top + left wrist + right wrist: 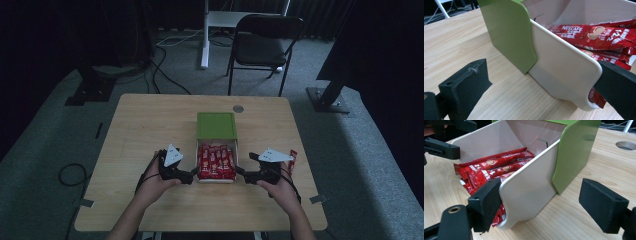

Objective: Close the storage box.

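While both hands rest low on the table (150, 130), the left gripper (191, 175) and the right gripper (241, 174) sit at the two near corners of a white drawer (216, 180) that is pulled out of a green case (216, 125) near the middle of the table. In the left gripper view, the jaws stand wide apart, straddling the drawer's side wall (564, 72): one jaw is over the bare wood, clear of the wall, the other sits on the inner side at the wall's near corner, against the red sachets (594, 32). In the right gripper view the same holds mirrored: the jaws are spread open, one pressed at the inner face of the near corner of that side wall (529, 195), the other out over the table and well clear of the green case (574, 152). Neither pair is clamped on anything. The drawer is packed with red Nescafé sachets (216, 162) lying lengthwise. One more red sachet (293, 159) lies alone on the table just beside the right hand (282, 190). A round grommet hole (238, 108) sits in the table beyond the case.
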Demonstrator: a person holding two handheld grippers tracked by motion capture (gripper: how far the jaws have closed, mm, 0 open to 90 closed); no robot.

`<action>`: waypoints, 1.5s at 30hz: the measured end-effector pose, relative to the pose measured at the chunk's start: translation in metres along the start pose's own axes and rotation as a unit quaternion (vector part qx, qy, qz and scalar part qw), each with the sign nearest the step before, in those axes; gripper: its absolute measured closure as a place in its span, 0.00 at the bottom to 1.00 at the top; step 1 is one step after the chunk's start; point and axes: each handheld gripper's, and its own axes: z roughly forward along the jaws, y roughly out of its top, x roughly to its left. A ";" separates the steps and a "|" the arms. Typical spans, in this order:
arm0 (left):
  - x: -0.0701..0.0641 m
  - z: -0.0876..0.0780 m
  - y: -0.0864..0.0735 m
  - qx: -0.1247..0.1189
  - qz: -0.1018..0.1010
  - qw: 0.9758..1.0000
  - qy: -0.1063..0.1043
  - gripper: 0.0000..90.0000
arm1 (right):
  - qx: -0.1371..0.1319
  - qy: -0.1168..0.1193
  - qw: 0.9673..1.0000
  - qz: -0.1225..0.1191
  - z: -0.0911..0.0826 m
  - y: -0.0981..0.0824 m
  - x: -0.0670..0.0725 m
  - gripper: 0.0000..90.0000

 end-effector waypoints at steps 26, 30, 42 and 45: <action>0.014 0.011 0.007 -0.001 -0.021 1.000 -0.003 0.02 | -0.002 -0.013 1.000 0.020 0.009 0.008 -0.010 0.19; 0.016 0.012 0.009 -0.001 -0.021 1.000 -0.003 0.02 | 0.000 -0.016 1.000 0.018 0.010 0.011 -0.011 0.19; 0.020 0.018 0.013 0.002 -0.024 1.000 -0.001 0.02 | 0.001 -0.020 0.999 0.027 0.016 0.015 -0.018 0.19; 0.022 0.020 0.015 0.002 -0.025 1.000 0.001 0.02 | 0.001 -0.022 0.999 0.029 0.017 0.017 -0.020 0.19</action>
